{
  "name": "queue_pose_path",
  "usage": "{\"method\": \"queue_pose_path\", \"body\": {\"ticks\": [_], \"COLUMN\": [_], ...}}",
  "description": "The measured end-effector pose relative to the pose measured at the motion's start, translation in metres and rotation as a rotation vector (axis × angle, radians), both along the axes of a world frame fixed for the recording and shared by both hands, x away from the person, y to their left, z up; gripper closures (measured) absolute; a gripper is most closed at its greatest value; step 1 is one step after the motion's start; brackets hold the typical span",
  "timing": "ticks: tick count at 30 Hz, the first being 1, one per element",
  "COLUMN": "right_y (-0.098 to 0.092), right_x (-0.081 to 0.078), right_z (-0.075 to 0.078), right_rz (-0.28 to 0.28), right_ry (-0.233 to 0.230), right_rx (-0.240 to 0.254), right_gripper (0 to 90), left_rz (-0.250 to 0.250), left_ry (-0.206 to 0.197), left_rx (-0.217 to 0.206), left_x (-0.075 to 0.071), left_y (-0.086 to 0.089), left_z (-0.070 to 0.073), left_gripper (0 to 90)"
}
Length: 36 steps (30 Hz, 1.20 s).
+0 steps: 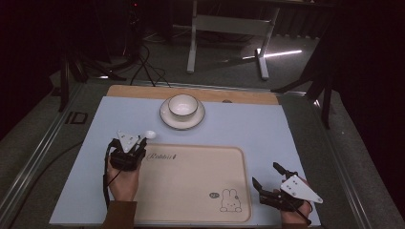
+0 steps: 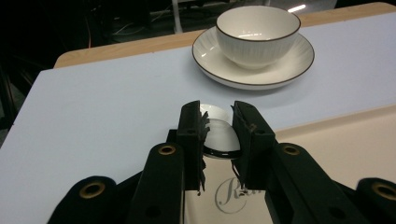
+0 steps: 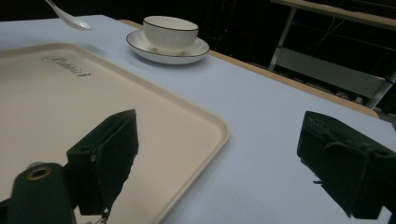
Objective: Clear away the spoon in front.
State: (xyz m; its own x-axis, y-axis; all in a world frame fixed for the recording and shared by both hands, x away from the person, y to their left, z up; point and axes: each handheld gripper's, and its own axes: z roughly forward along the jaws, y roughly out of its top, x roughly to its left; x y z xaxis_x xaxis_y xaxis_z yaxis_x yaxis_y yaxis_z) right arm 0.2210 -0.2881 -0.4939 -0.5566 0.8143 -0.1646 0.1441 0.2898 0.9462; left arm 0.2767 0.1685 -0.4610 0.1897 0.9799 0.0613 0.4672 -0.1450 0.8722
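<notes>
- Step in hand, as I judge it: my left gripper [image 1: 137,145] carries a white spoon [image 1: 150,135], clamped by the handle between narrow-set jaws. The bowl of the spoon sticks out past the fingertips.
- Landmark for everything: the cream tray [image 1: 191,200] with the rabbit print. The spoon hangs just off the tray's far-left corner, over the blue mat [image 1: 248,129]; in the right gripper view it [image 3: 70,17] looks clear of the surface, with a faint shadow under it.
- My right gripper [image 1: 270,183] rests at the tray's near-right corner on the mat, jaws wide, holding nothing.
- Beyond the tray's far edge, roughly centred, a bowl [image 1: 183,106] sits on a saucer [image 1: 167,117]. Bowl interior looks empty from the left gripper view.
- Next move, my guess: carry the spoon either onto the tray or forward to the bowl. Either way I need to keep the grip firm, since a glazed handle can swivel, lower gently, and open only once the spoon has support.
- Spoon looks: glossy white ceramic, short, with a rounded deep scoop [image 2: 219,133] and a curved handle. A dark line shows under the scoop in the left gripper view; I cannot tell whether it is trim or shadow.
</notes>
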Motion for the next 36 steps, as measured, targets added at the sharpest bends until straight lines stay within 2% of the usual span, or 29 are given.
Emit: {"method": "queue_pose_path", "body": {"ticks": [36], "right_y": [0.0], "right_x": [0.0], "right_z": [0.0], "right_rz": [-0.001], "right_ry": [-0.001], "right_rx": [0.0], "right_gripper": [12.3], "left_rz": [0.02], "left_ry": [-0.01], "left_rx": [-0.021], "left_x": [-0.022], "left_y": [-0.001], "left_z": [-0.014], "left_gripper": [74.2]}}
